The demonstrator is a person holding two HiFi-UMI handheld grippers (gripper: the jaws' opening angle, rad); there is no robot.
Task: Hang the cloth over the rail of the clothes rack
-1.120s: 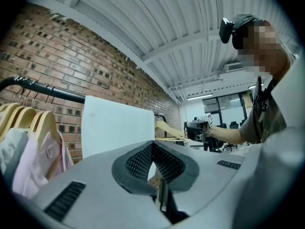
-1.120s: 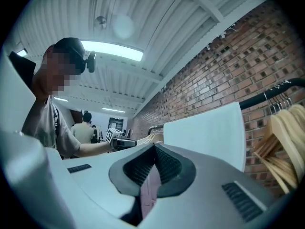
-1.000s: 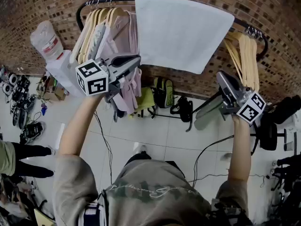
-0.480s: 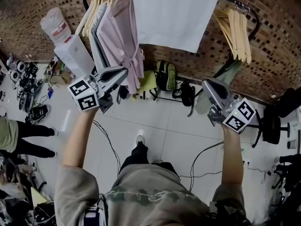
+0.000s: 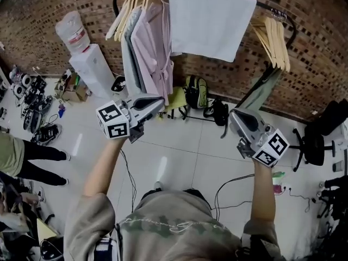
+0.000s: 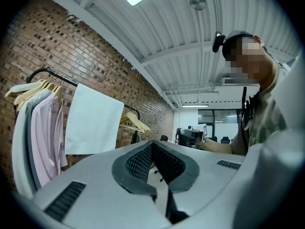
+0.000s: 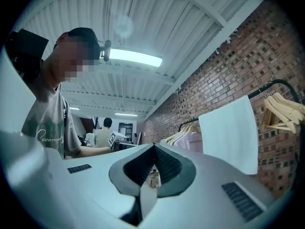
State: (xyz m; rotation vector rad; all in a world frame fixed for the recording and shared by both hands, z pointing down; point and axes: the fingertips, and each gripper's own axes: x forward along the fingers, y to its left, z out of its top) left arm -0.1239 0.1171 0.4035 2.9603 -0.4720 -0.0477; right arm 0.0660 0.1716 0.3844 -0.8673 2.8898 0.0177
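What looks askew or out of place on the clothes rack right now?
Nothing stands out. The white cloth drapes flat over the rail, between the hung garments and empty wooden hangers. The left hand-held gripper and right hand-held gripper are shut, empty, clear of it.

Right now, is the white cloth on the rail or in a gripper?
On the rail: the white cloth drapes spread over it; left gripper and right gripper are shut and empty.

Low in the middle of the head view sits a grey-green short-sleeved T-shirt [image 5: 179,238] with pale script lettering. The left gripper [image 5: 160,100] and right gripper [image 5: 232,117] are pale grey shells with dark ribbed pads [image 6: 138,162] on the jaws, each carrying a black-and-white marker cube [image 5: 113,120].
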